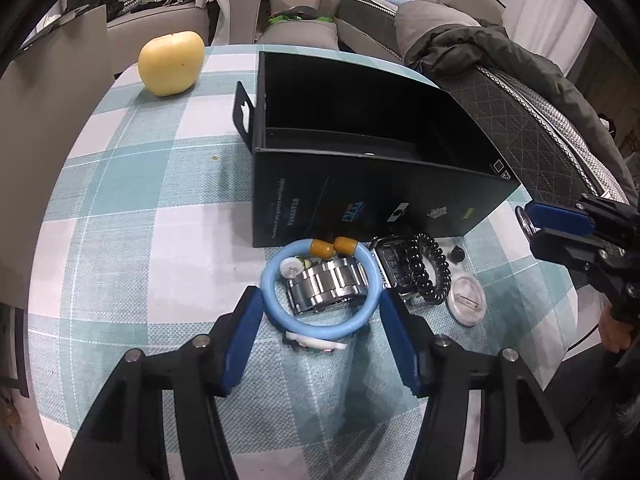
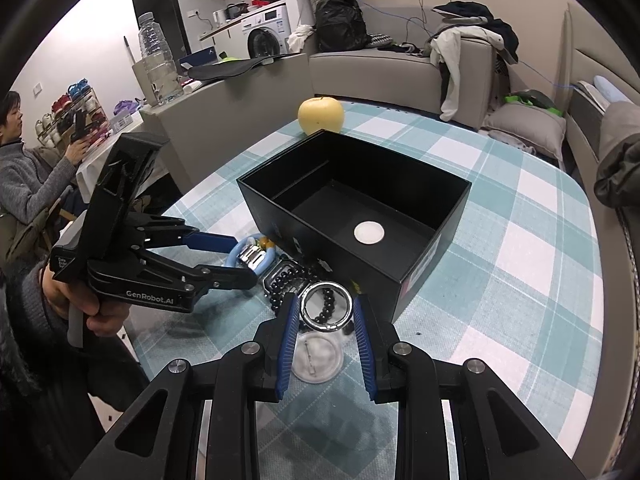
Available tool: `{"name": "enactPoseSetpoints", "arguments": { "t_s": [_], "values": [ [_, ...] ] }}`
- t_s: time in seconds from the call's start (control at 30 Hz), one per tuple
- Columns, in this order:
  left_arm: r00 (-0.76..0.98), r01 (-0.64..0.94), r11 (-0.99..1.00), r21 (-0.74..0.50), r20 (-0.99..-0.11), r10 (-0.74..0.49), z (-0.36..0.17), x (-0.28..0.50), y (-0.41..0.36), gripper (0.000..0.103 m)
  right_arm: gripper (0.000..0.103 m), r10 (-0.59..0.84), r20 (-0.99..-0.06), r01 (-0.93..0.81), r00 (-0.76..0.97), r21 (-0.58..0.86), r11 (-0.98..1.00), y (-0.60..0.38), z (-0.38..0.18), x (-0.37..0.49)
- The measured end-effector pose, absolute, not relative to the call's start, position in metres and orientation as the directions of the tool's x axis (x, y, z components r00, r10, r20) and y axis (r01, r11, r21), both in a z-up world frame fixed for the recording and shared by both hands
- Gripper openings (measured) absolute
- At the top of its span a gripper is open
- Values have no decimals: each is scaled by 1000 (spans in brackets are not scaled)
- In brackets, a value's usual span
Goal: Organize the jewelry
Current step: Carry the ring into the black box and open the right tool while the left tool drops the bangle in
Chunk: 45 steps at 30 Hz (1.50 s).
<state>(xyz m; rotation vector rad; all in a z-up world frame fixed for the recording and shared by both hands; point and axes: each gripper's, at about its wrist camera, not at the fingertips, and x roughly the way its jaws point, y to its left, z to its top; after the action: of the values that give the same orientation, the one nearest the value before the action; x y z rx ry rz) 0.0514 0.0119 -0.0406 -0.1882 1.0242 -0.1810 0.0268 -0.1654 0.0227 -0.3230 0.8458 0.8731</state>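
Left gripper (image 1: 320,300): blue-padded fingers (image 1: 244,336) spread wide apart, one on each side of the light blue bangle, tips just beside its outer rim; whether they touch it I cannot tell.
Light blue bangle (image 1: 276,312): lies flat on the checked tablecloth, just in front of the black box; two amber beads (image 1: 335,247) close its far side.
White charm (image 1: 291,268): small round piece inside the bangle, at its left.
Steel watch bracelet (image 1: 326,284): silver links lying mostly inside the bangle, tilted.
White and pink piece (image 1: 316,345): partly under the bangle's near edge; too hidden to name.
Digital watch (image 1: 390,258): dark square face, just right of the bangle, touching the black bead bracelet.
Black bead bracelet (image 1: 430,268): coiled over the watch strap.
Round clear badge (image 1: 467,298): pin-back disc, just right of the beads.
Right gripper (image 2: 326,310): fingers (image 2: 289,344) closed on the silver ring, one pad against each side.
Silver ring (image 2: 326,307): large shiny hoop held upright between the pads, above the badge and near the box's front corner.
Black box (image 2: 434,256): open, on the tablecloth behind the jewelry; one white disc (image 2: 369,233) lies on its floor.
Yellow apple (image 1: 171,62): on the table's far left, well apart from the jewelry.
Tablecloth (image 1: 132,216): teal and white check.
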Motion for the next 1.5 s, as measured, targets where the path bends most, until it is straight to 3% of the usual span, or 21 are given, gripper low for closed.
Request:
{"name": "enactPoseSetpoints", "arguments": {
  "t_s": [0.23,0.73,1.13,1.5],
  "values": [
    [543,56,976,-212,-813,-208,-31,39,18,55,27,546,-758,-781,358,77,619,-163,25,27],
    [703,68,985,-161,-692,-161,18,30,21,55,27,572,-681,-701,457,120,703,-168,45,41],
    [740,2,990,-141,-666,-96,26,56,20,55,27,572,-647,-637,504,167,752,-164,57,57],
    [741,-3,994,-113,-668,-74,21,80,11,55,27,547,-674,-603,497,186,776,-157,45,72]
  ]
}}
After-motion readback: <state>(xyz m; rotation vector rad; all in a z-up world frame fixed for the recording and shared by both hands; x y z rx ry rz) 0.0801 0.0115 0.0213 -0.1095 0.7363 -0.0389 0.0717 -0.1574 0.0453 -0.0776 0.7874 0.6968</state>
